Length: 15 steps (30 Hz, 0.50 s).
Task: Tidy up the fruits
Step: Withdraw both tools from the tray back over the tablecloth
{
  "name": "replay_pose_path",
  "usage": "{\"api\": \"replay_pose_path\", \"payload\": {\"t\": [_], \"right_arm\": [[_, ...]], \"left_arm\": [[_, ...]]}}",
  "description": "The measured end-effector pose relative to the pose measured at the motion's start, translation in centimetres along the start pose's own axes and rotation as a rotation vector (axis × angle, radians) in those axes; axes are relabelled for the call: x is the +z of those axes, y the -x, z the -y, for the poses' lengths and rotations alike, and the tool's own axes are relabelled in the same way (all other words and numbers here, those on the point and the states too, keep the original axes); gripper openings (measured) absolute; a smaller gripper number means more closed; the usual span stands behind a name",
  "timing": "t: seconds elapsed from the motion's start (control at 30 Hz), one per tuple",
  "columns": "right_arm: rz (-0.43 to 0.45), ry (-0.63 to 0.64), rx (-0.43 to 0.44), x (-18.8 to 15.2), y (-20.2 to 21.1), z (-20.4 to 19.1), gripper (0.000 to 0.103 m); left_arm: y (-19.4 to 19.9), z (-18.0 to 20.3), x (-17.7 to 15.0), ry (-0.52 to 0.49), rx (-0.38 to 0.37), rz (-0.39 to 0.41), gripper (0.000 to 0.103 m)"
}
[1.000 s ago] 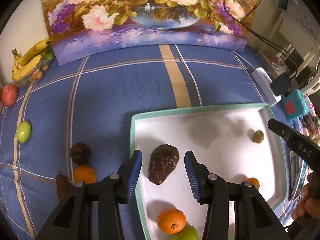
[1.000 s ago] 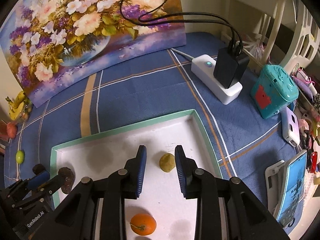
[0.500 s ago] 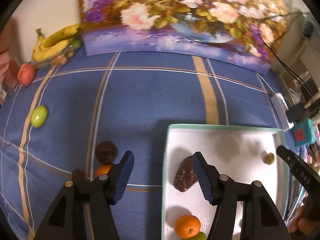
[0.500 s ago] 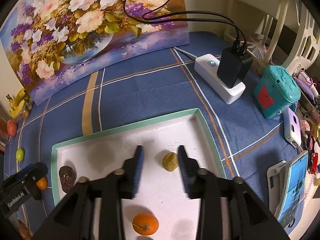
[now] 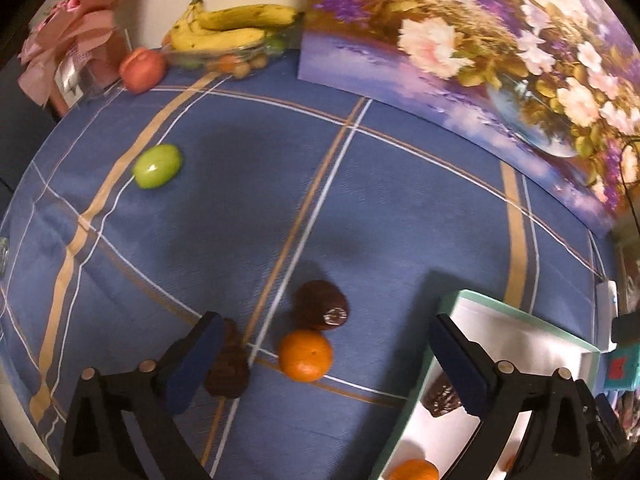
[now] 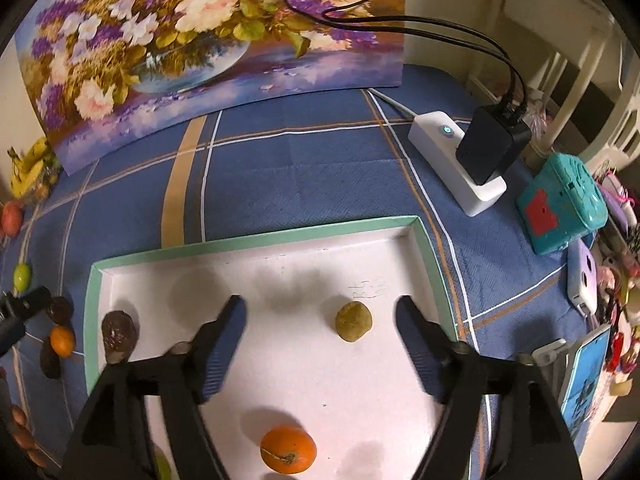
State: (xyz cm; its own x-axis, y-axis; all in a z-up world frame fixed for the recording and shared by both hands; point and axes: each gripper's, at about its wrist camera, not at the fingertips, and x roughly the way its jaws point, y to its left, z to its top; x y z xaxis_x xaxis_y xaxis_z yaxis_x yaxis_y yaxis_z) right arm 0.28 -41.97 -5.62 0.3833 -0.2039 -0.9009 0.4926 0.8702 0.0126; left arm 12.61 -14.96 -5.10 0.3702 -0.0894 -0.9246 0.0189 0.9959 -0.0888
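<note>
Currently the white tray [image 6: 256, 236] with the green rim is holding part of the fruit: a dark brown fruit [image 6: 118, 333] near its left wall, a small yellowish fruit [image 6: 353, 321] toward the right, an orange [image 6: 288, 449] near the front, and what looks like a green fruit at the lower left edge, mostly hidden. Still lying out on the blue checked cloth [image 5: 360, 208] are a loose orange [image 5: 305, 355], a dark round fruit [image 5: 322, 305] touching it, another dark fruit [image 5: 229, 372] just beside the left finger, and a green fruit [image 5: 157, 165] well apart toward the far left. The left gripper [image 5: 320, 364] is opening wide above the loose orange, gripping nothing. The right gripper [image 6: 320, 344] is opening over the tray, the yellowish fruit lying free between its fingers. By this count the sorting is judged roughly half done, with four loose pieces remaining; bananas [image 5: 236, 26] are sitting in a glass dish at the back.
</note>
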Motion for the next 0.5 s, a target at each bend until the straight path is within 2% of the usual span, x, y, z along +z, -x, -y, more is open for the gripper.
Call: {"api": "replay_pose_path", "payload": {"t": [0.5], "right_arm": [[-0.008,0.042,-0.035,-0.5,0.3,-1.1,0.088]], "left_arm": [[1.1,-1.3,0.3,-0.003,0.036,0.017,0.103]]}}
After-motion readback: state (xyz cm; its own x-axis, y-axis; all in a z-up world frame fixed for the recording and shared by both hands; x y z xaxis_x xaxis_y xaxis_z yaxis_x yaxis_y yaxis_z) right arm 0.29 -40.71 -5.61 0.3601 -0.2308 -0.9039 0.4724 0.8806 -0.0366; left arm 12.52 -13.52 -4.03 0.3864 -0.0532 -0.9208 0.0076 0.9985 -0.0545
